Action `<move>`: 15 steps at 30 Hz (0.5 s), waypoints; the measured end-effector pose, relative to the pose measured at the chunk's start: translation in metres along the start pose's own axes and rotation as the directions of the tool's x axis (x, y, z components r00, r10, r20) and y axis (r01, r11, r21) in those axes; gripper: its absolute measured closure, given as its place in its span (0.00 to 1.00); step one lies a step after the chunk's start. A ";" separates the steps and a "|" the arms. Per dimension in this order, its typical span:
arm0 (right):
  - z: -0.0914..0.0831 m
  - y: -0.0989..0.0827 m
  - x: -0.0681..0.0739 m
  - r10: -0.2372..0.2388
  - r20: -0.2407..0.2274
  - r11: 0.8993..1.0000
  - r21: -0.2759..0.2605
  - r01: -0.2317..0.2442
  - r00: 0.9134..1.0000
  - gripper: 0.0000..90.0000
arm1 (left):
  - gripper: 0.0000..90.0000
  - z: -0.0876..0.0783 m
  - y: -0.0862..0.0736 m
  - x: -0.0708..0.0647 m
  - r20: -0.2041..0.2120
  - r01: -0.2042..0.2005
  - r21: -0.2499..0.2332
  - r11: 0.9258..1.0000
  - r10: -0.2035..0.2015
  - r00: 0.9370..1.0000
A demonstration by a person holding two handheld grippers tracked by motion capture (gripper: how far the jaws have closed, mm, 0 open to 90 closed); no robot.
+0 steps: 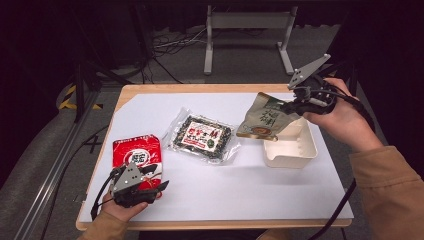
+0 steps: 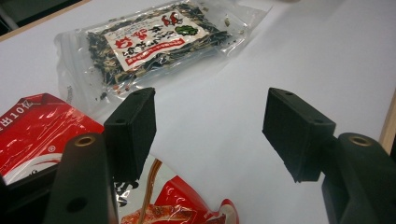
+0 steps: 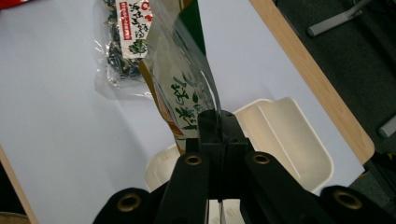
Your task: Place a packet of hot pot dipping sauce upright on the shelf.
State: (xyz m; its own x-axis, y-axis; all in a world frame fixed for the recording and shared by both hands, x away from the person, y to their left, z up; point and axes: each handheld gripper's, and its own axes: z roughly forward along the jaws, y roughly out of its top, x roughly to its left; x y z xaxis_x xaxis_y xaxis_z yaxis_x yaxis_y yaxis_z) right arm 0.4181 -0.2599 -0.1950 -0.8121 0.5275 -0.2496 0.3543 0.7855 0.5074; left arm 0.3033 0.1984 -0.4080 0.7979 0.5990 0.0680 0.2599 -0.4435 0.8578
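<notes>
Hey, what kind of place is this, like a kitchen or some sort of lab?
Probably a lab or recording workspace, not a kitchen: a white-topped table stands on grey carpet amid loose cables and metal frame legs, with dark surroundings.

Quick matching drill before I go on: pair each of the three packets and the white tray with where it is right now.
Things:
1. red packet
2. clear seaweed packet
3. beige-green pouch
4. white tray

States:
A. lifted, clamped in the right gripper
B. flat at mid-table, untouched
C. on the table, below the lifted pouch
D. under the open left gripper

Pairs: 1-D, 2-B, 3-A, 4-C
</notes>
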 end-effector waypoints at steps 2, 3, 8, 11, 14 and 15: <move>-0.001 -0.001 -0.004 0.004 0.013 1.000 -0.003 -0.004 1.000 0.99 | 0.39 0.000 0.000 0.000 -0.001 -0.001 0.002 1.000 0.001 1.000; -0.002 -0.001 -0.006 0.007 0.015 1.000 -0.004 -0.007 1.000 0.99 | 0.39 0.000 0.000 0.000 -0.001 0.000 0.002 1.000 0.000 1.000; -0.004 -0.002 -0.017 0.015 0.036 1.000 -0.005 -0.015 0.999 0.99 | 0.39 0.000 0.000 0.001 -0.002 0.002 0.005 1.000 -0.002 1.000; -0.006 -0.001 -0.025 0.017 0.048 1.000 -0.011 -0.016 0.999 0.99 | 0.39 0.001 -0.001 0.001 0.002 0.001 0.010 1.000 -0.001 1.000; -0.006 0.000 -0.031 0.024 0.053 1.000 -0.012 -0.023 0.998 0.99 | 0.39 0.001 -0.001 0.001 0.002 0.005 0.011 1.000 -0.005 1.000; -0.006 0.001 -0.033 0.024 0.055 1.000 -0.010 -0.023 0.998 0.99 | 0.39 0.001 -0.001 0.001 0.001 0.005 0.011 1.000 -0.005 1.000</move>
State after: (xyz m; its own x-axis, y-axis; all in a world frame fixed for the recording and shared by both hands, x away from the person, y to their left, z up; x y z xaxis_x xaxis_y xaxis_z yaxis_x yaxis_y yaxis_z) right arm 0.4423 -0.2786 -0.1817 -0.7767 0.5630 -0.2825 0.3682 0.7696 0.5216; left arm 0.3045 0.1991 -0.4089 0.7972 0.6004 0.0627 0.2700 -0.4475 0.8525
